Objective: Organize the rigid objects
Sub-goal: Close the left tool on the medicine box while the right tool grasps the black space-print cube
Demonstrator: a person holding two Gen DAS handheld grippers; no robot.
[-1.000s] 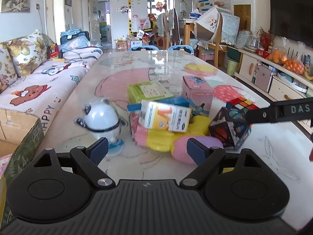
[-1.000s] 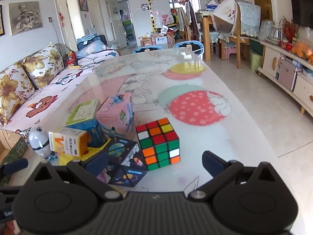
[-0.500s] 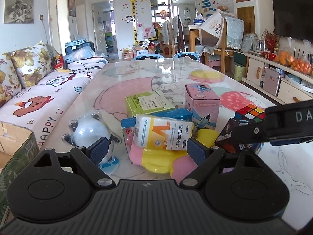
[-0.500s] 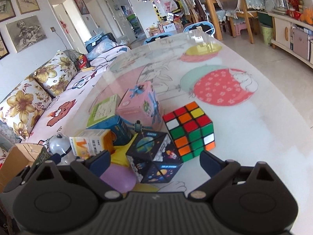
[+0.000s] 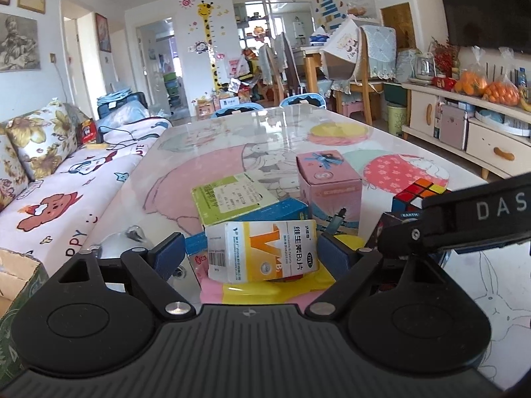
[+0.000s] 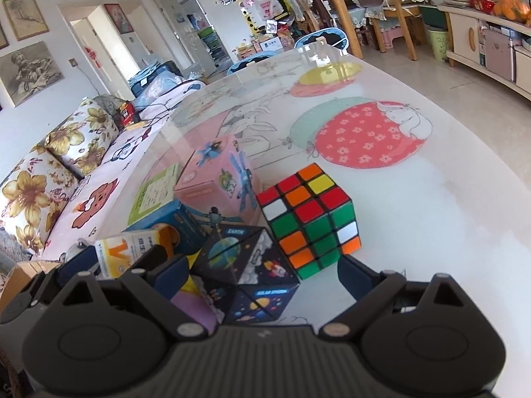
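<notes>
A pile of small items sits on the glass table (image 5: 205, 152). In the left wrist view my left gripper (image 5: 252, 255) is open, with a white and orange vitamin box (image 5: 262, 252) lying between its fingers, resting on a yellow and pink plastic toy (image 5: 265, 290). Behind stand a green box (image 5: 232, 199), a blue box (image 5: 285, 209) and a pink box (image 5: 327, 185). My right gripper (image 6: 264, 275) is open around a dark space-print cube (image 6: 245, 272). A Rubik's cube (image 6: 308, 219) stands just beyond its right finger. A white round toy (image 5: 122, 242) is mostly hidden behind my left finger.
A cardboard box (image 5: 16, 275) sits at the lower left, beside a sofa (image 5: 66, 172) along the table's left edge. A low cabinet (image 5: 481, 139) with fruit bags lines the right wall. Chairs stand at the table's far end. The table's right half (image 6: 431, 199) holds only printed drawings.
My left gripper has closed in on the vitamin box, which now lies between its fingers. My right gripper has rolled and shifted from the Rubik's cube to the dark space-print cube.
</notes>
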